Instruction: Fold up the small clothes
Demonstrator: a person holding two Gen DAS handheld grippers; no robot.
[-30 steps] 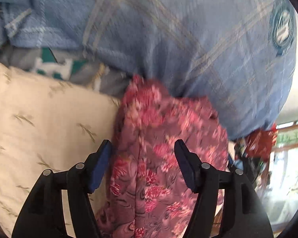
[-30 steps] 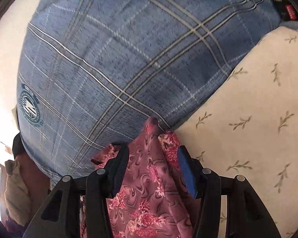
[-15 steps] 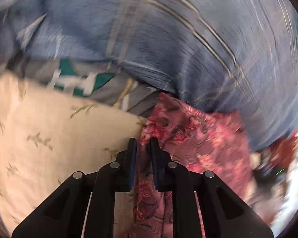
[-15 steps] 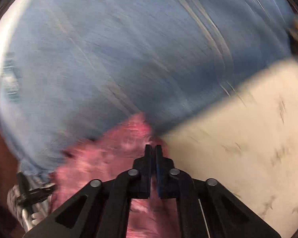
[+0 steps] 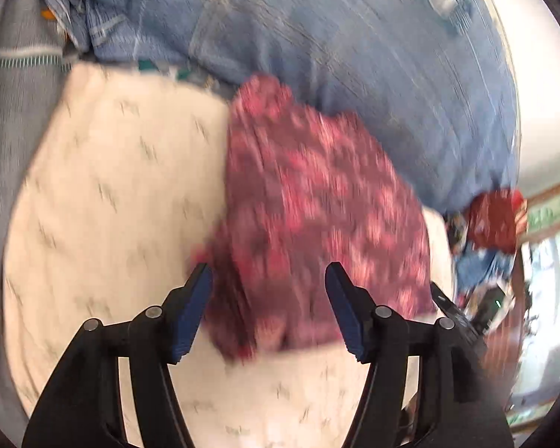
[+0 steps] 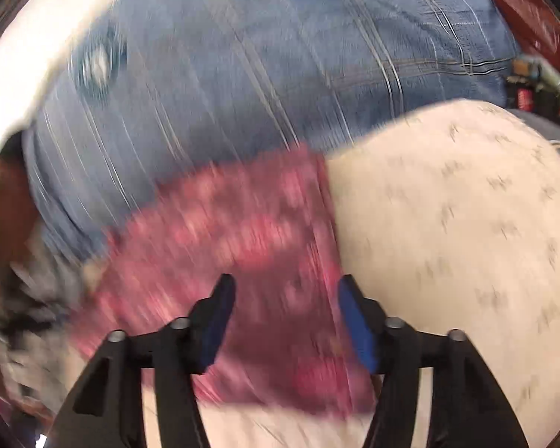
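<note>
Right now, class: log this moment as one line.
left gripper: jaws opening, empty | right gripper: jaws opening, empty | red floral garment: lying on cream sheet

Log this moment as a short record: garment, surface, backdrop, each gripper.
garment: red floral cloth, lying bunched on the sheet, image blurred
surface: cream sheet with small sprig print
backdrop: blue plaid fabric behind the cloth
left gripper: jaws opening, pads apart and not pressing the cloth below them
right gripper: jaws opening, pads apart over the cloth, nothing pinched
</note>
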